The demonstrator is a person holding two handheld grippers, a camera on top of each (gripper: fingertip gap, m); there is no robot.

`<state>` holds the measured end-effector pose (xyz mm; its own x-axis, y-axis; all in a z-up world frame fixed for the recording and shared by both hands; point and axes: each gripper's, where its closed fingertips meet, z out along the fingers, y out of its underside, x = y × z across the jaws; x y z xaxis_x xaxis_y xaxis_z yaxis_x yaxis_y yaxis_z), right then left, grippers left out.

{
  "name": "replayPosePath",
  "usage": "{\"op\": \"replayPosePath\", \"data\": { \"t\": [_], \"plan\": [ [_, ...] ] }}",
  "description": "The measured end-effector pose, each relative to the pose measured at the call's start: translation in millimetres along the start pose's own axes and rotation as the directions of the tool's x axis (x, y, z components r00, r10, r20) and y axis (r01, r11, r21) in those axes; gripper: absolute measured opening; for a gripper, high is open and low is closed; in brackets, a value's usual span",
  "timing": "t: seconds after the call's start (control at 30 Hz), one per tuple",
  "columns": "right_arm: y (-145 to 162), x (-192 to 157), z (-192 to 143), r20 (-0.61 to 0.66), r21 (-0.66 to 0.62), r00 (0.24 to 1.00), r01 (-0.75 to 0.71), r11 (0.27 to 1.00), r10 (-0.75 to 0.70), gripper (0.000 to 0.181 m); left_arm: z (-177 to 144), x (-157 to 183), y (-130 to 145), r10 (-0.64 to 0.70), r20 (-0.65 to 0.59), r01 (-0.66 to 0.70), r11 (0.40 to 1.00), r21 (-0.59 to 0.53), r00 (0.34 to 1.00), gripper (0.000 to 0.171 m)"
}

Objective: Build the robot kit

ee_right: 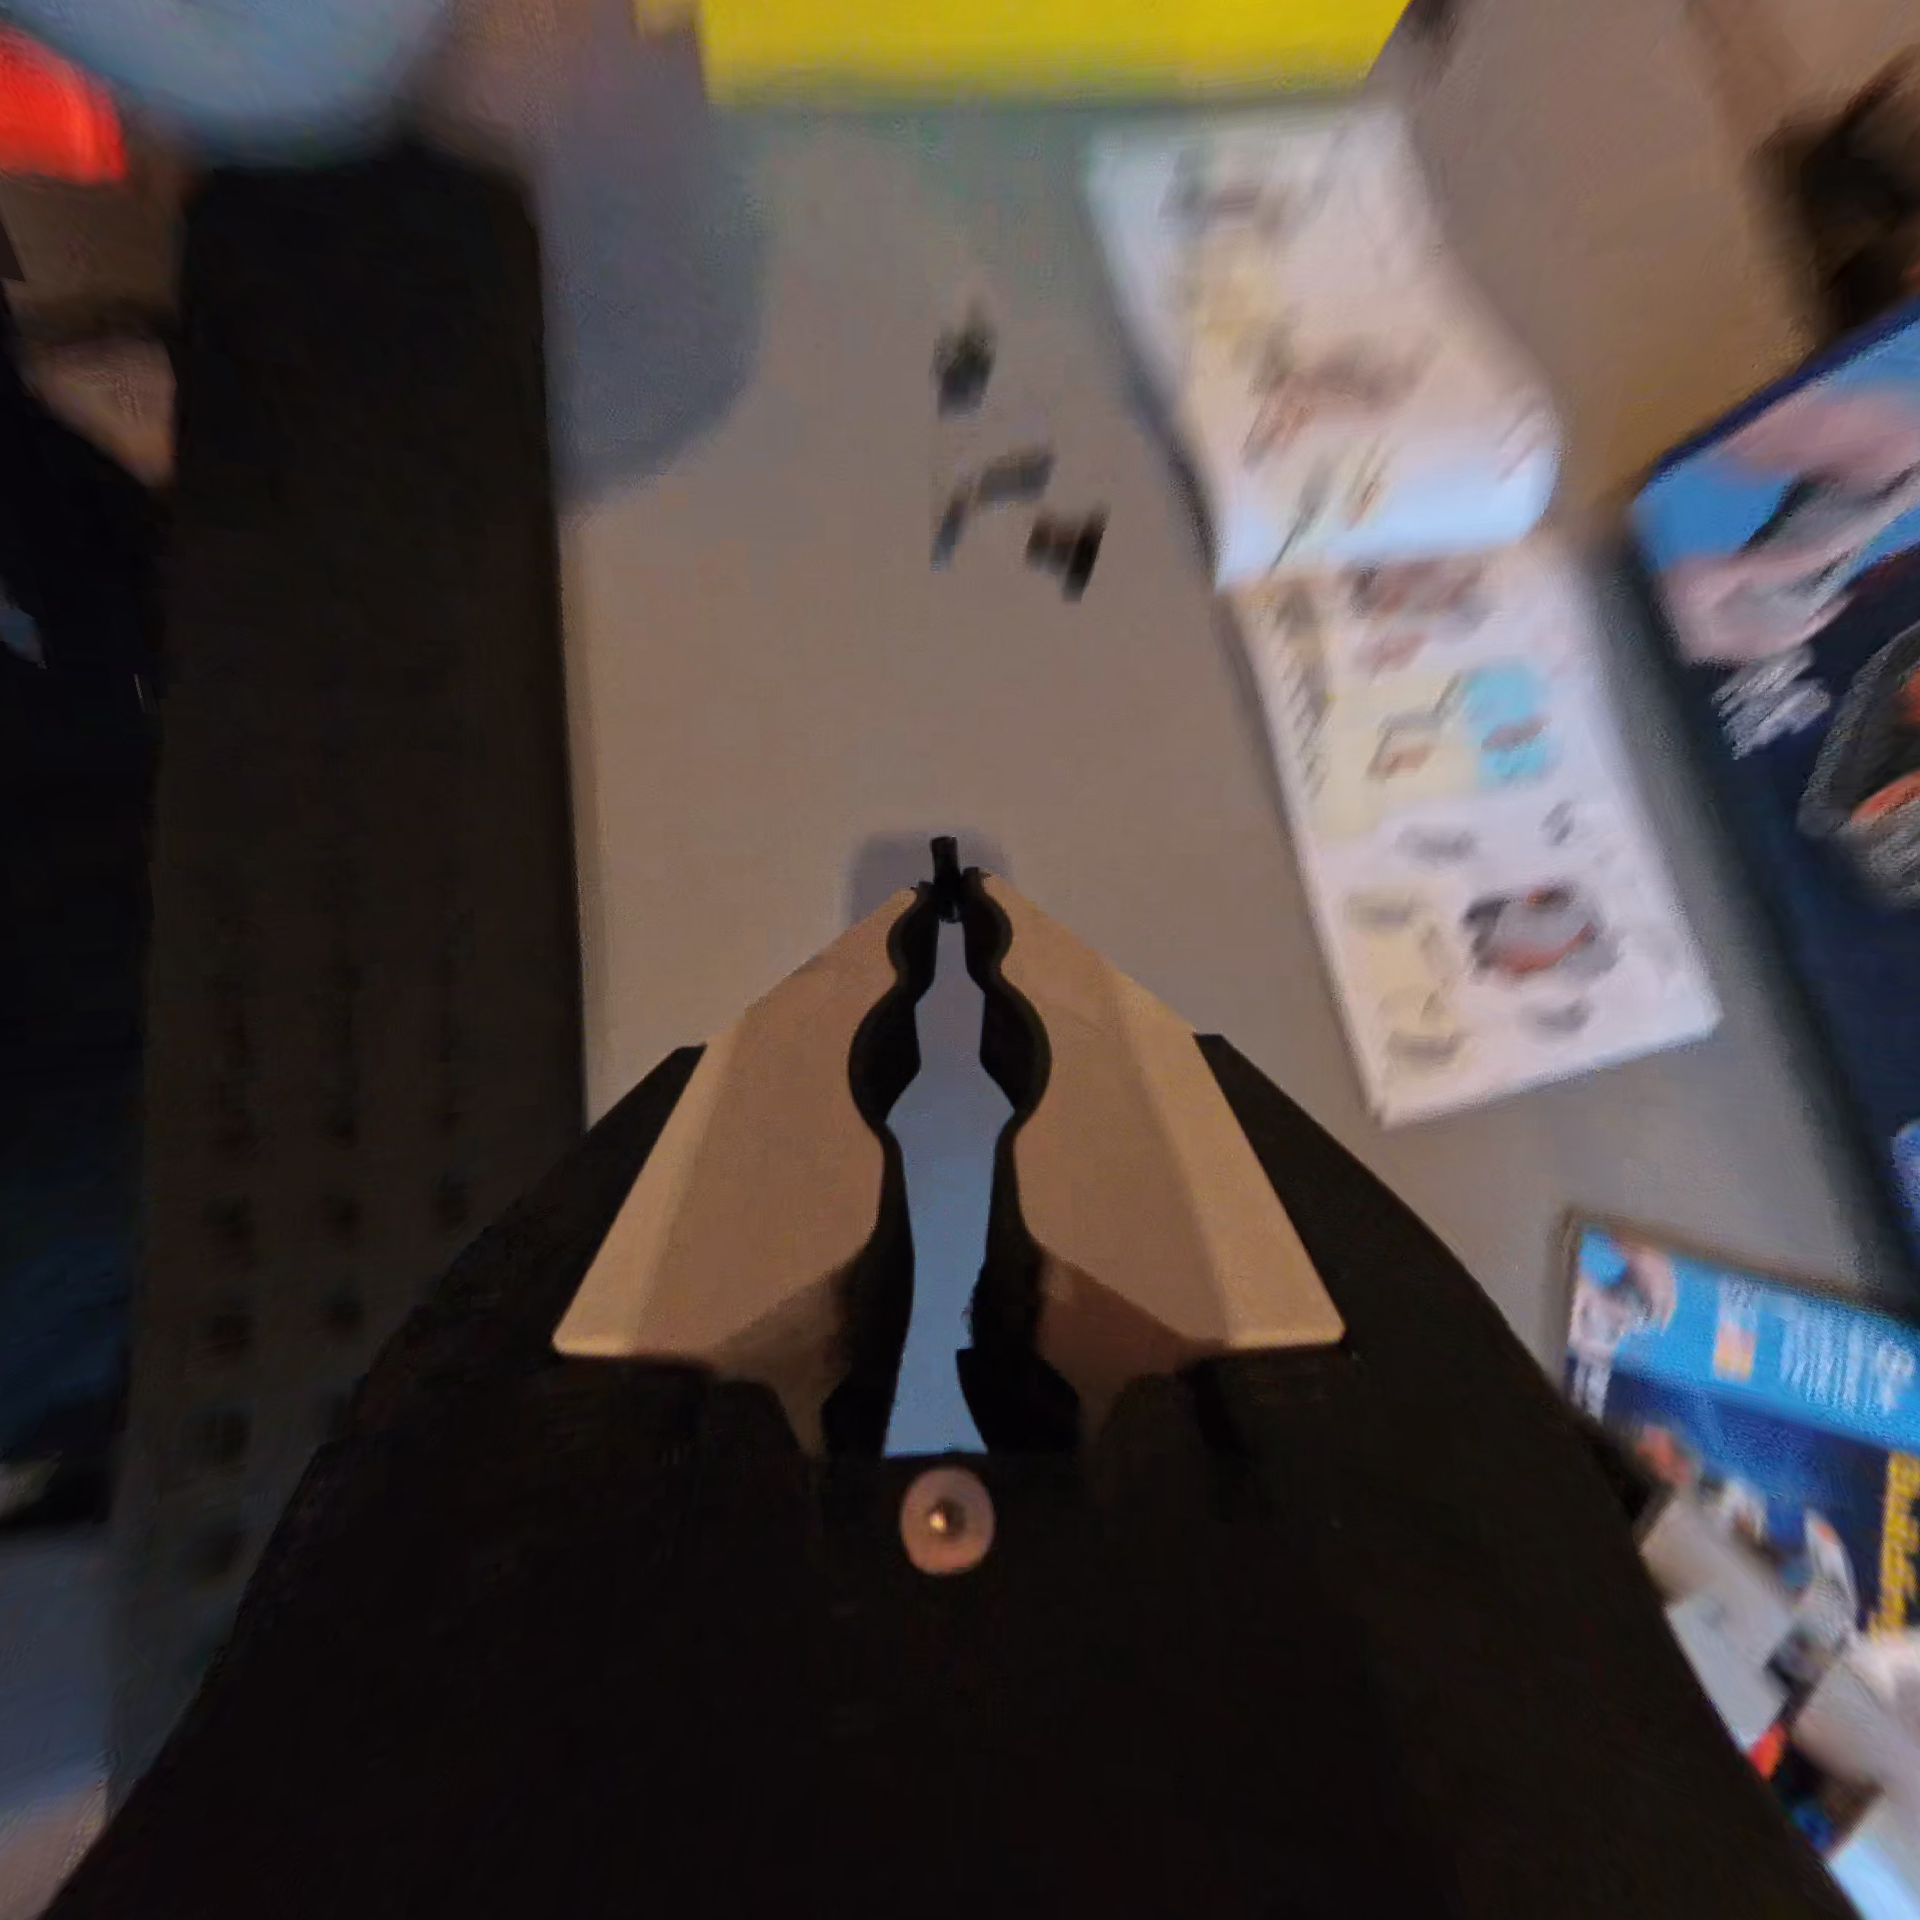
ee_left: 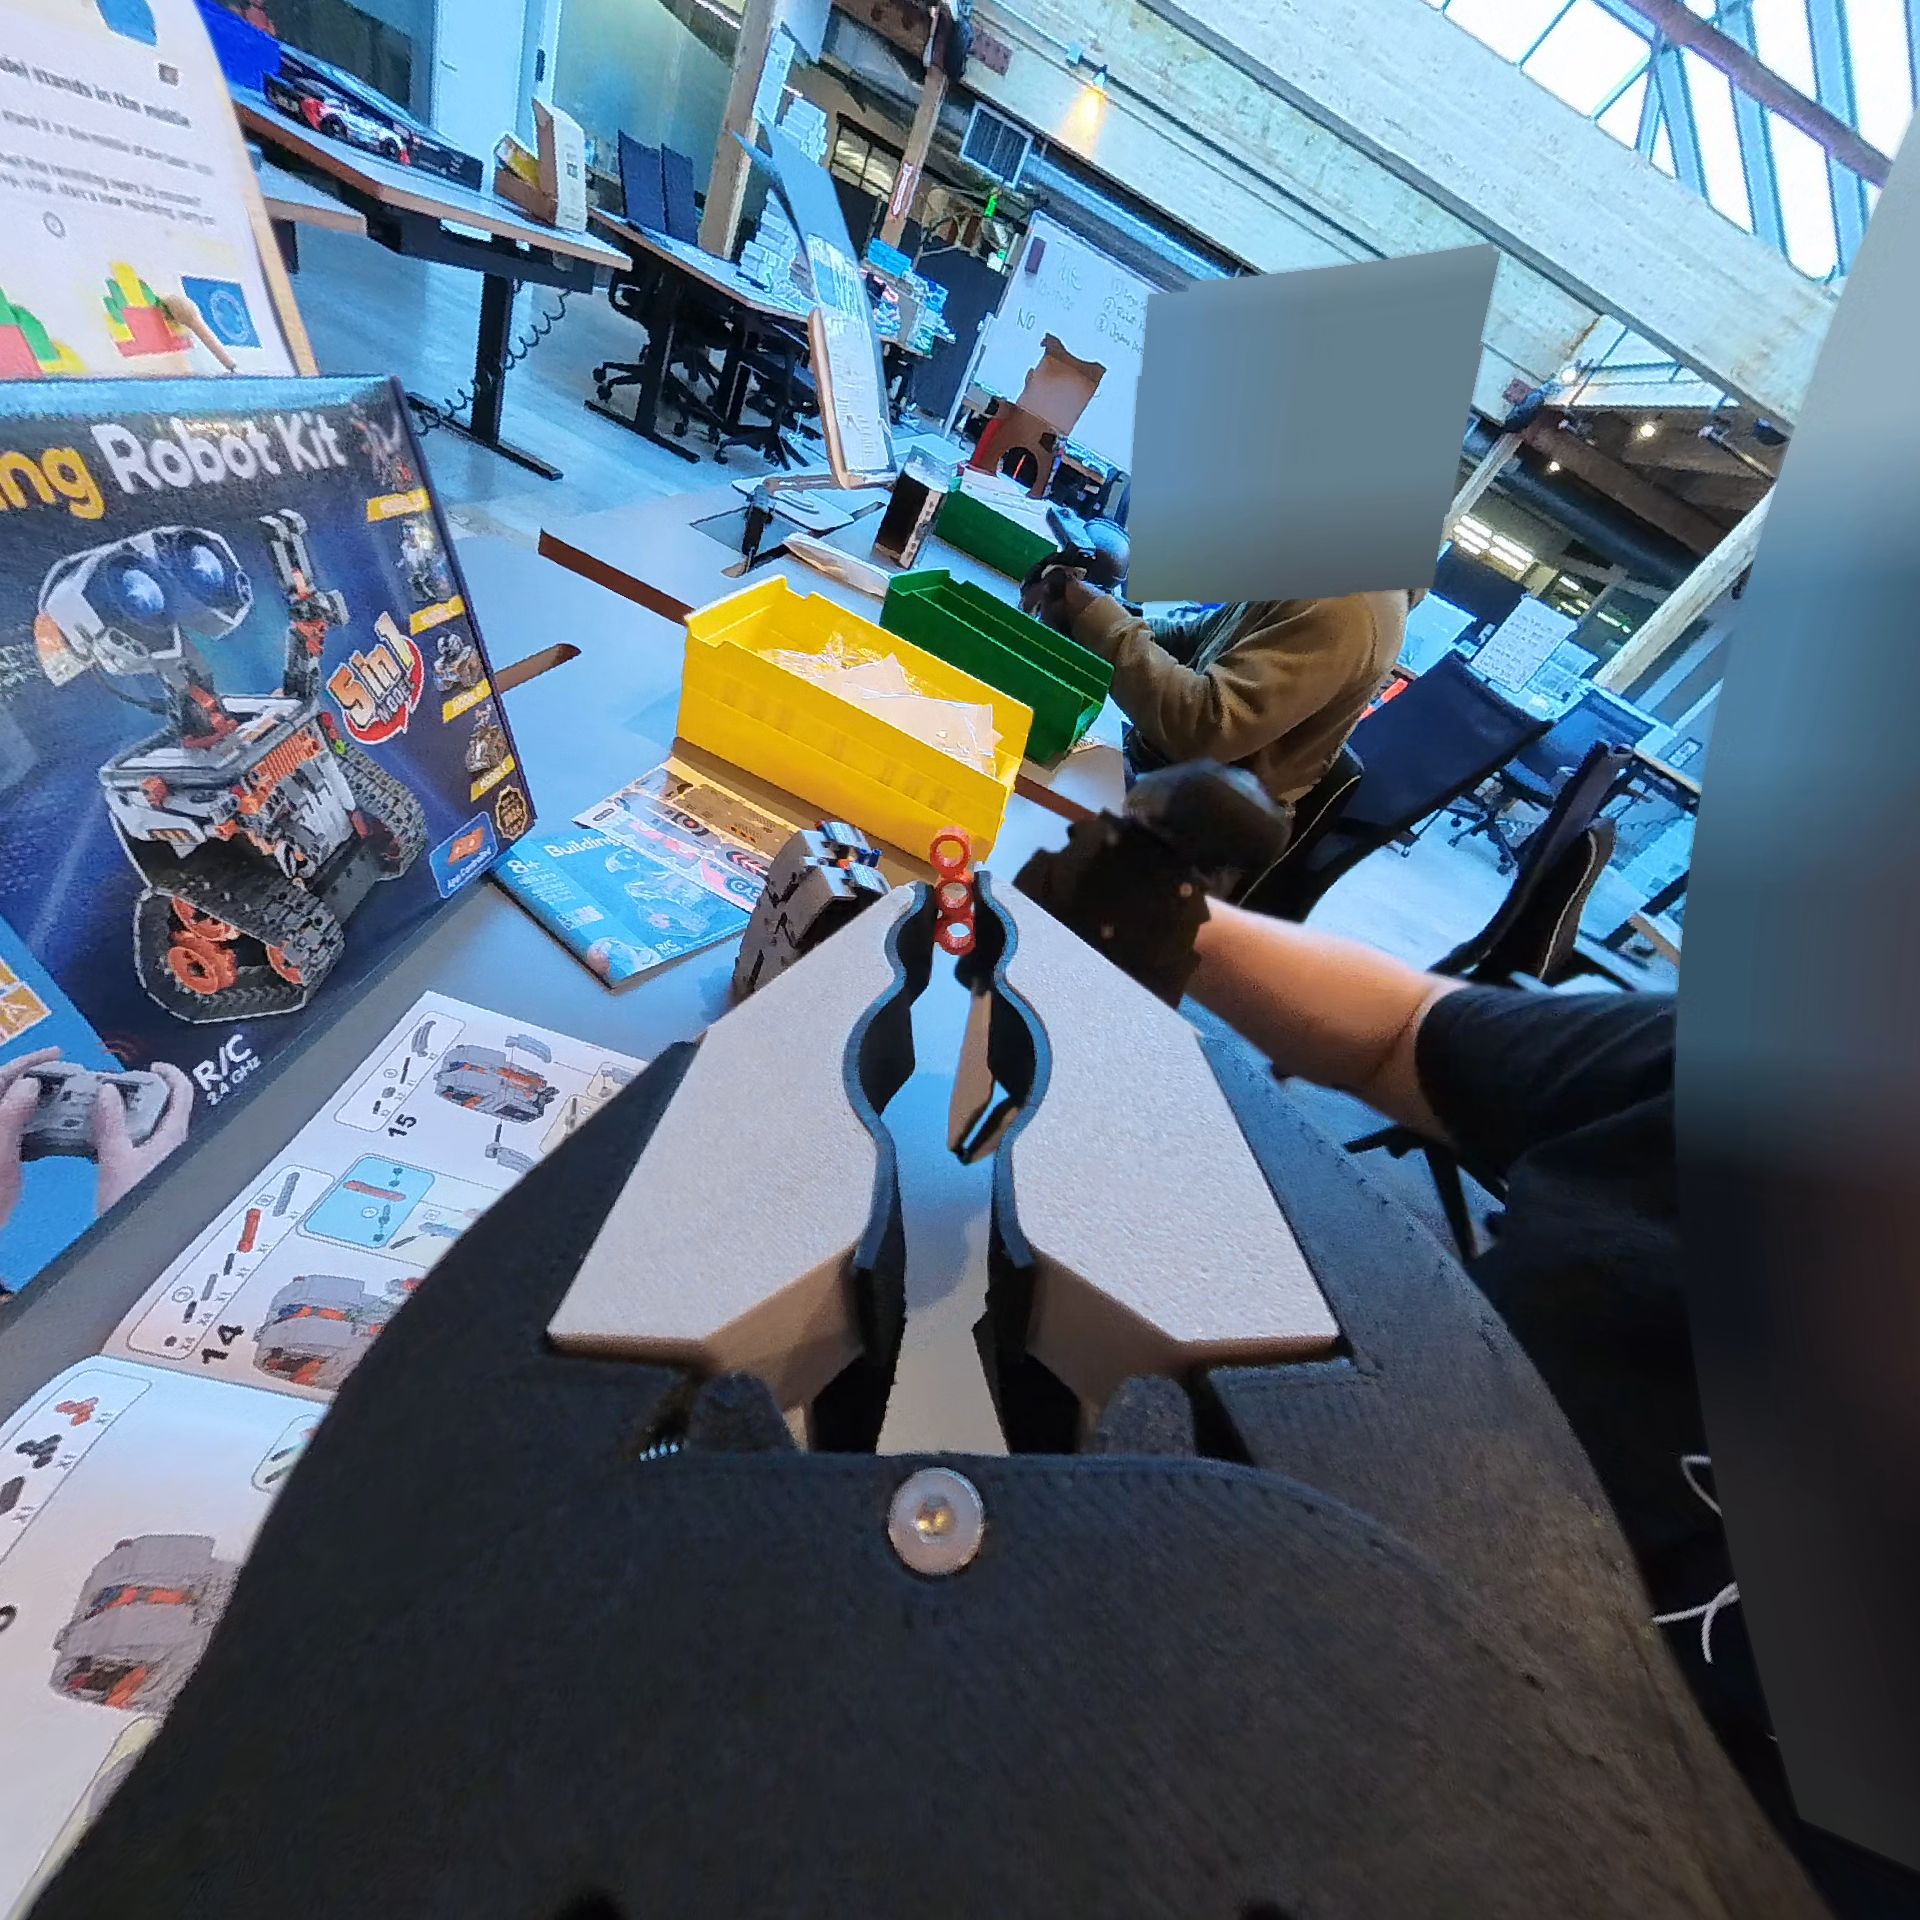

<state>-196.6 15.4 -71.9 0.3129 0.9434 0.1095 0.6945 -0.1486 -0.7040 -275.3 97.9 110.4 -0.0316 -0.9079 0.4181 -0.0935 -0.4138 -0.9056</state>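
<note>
My left gripper (ee_left: 951,906) is shut on a small red beam with three holes (ee_left: 952,889) and holds it upright above the grey table (ee_left: 582,727). A black and grey built block assembly (ee_left: 805,904) sits just left of its tips. The other gripper (ee_left: 1153,862), black, is held by a bare arm just to the right. In the right wrist view, which is blurred by motion, my right gripper (ee_right: 945,894) is shut on a small black pin (ee_right: 943,868) above the table (ee_right: 779,675). Several small dark loose parts (ee_right: 997,478) lie farther ahead.
A robot kit box (ee_left: 229,748) stands at left beside open instruction sheets (ee_left: 343,1195) and booklets (ee_left: 634,894). A yellow bin (ee_left: 852,717) with clear bags and a green bin (ee_left: 997,644) sit behind. A seated person (ee_left: 1247,686) works beyond. Instruction sheets (ee_right: 1455,779) and the box (ee_right: 1808,644) show at right. The grippers' ends are close to 20 centimeters from one another.
</note>
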Motion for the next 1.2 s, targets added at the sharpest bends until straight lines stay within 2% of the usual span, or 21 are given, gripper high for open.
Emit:
{"op": "replayPosePath", "data": {
  "t": [0.13,0.2,0.27,0.37,0.43,0.53,0.63,0.73,0.83,0.93,1.1,1.17,1.2],
  "plan": [
    [-86.3,30.1,-8.1,-0.051,0.321,0.996,-0.057,0.945,0.077,0.003,3.6,-0.5,2.8,-0.055,-0.070,0.055,0.998,0.000,0.996,0.003],
    [-106.1,41.1,-6.2,-0.070,0.373,0.990,-0.090,0.923,0.125,0.003,5.2,-0.4,5.4,-0.089,-0.112,0.089,0.996,-0.003,0.990,0.003],
    [-113.0,46.1,-1.8,-0.103,0.383,0.984,-0.094,0.919,0.144,0.002,7.5,-5.9,14.6,-0.126,-0.121,0.125,0.992,-0.022,0.985,0.003],
    [-98.7,52.2,4.5,-0.226,0.326,0.964,-0.060,0.943,0.139,0.003,12.7,-25.4,51.6,-0.192,-0.068,0.188,0.980,-0.066,0.979,0.003],
    [-78.9,55.7,8.5,-0.307,0.272,0.942,-0.048,0.961,0.134,0.003,20.1,-35.4,92.2,-0.266,-0.053,0.258,0.958,-0.129,0.962,0.003],
    [-48.0,49.8,17.8,-0.323,0.216,0.934,-0.087,0.973,0.155,0.003,32.3,-43.2,149.3,-0.439,-0.041,0.420,0.879,-0.225,0.897,0.003],
    [-16.5,45.1,25.5,-0.344,0.154,0.924,-0.118,0.981,0.166,0.003,40.5,-44.2,180.2,-0.544,-0.004,0.520,0.802,-0.294,0.839,0.003],
    [3.1,40.3,26.6,-0.357,0.137,0.918,-0.128,0.982,0.170,0.003,45.6,-53.6,219.0,-0.468,0.167,0.489,0.745,-0.453,0.868,0.004],
    [10.8,37.2,23.3,-0.351,0.172,0.917,-0.135,0.976,0.189,0.003,49.8,-59.6,243.0,-0.295,0.275,0.403,0.692,-0.599,0.915,0.004],
    [12.9,35.9,19.5,-0.333,0.210,0.919,-0.145,0.967,0.210,0.003,47.4,-68.1,259.9,-0.079,0.348,0.322,0.607,-0.726,0.934,0.004],
    [11.6,34.9,16.9,-0.333,0.228,0.922,-0.125,0.966,0.198,0.003,48.6,-70.1,265.4,0.087,0.369,0.263,0.553,-0.790,0.925,0.006],
    [11.0,35.3,15.8,-0.346,0.229,0.919,-0.113,0.967,0.189,0.003,49.2,-68.7,262.1,0.073,0.383,0.274,0.578,-0.769,0.921,0.032],
    [10.0,35.6,15.2,-0.352,0.232,0.917,-0.107,0.967,0.186,0.003,50.2,-67.4,256.2,0.047,0.391,0.282,0.613,-0.738,0.919,0.038]
  ]
}}
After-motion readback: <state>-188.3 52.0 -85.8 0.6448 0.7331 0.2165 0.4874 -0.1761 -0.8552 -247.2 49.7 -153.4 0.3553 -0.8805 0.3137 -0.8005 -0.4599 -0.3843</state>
